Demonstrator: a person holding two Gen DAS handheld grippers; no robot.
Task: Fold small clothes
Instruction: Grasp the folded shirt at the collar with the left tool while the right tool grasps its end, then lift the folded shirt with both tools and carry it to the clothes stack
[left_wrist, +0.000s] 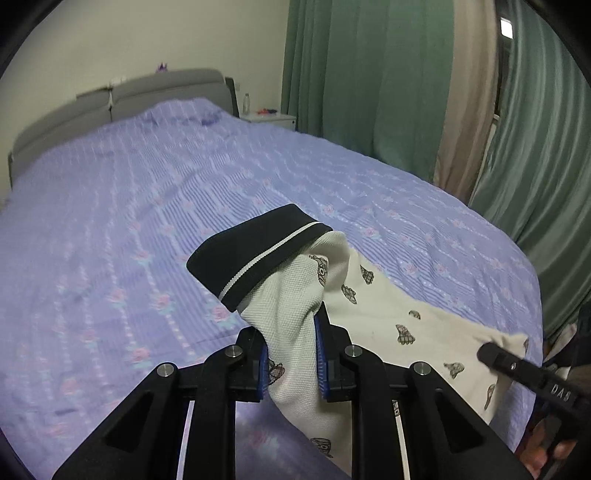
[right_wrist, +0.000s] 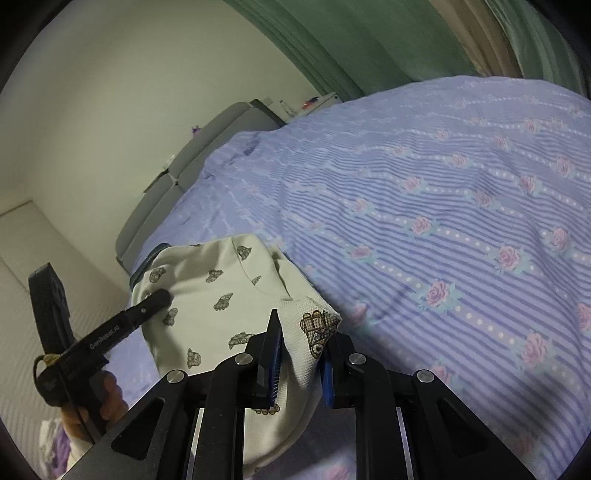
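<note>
So I've got the little white printed shirt (left_wrist: 295, 295) pinched at both ends: left gripper (left_wrist: 291, 354) clamped on the dark-collar end, right gripper (right_wrist: 301, 354) on a corner, both narrow with cloth between. It's hanging just above the near edge of the bed (left_wrist: 147, 221). Looks like the lift-to-fold step; next I'd carry it over and lay it flat without bunching.

You are in a home bedroom: a wide bed (left_wrist: 147, 206) under a lilac, rose-striped cover, a grey padded headboard (left_wrist: 122, 99) at its far edge, green curtains (left_wrist: 369, 74) along one side, and what looks like a small white nightstand (left_wrist: 271, 120) by the far corner.
</note>
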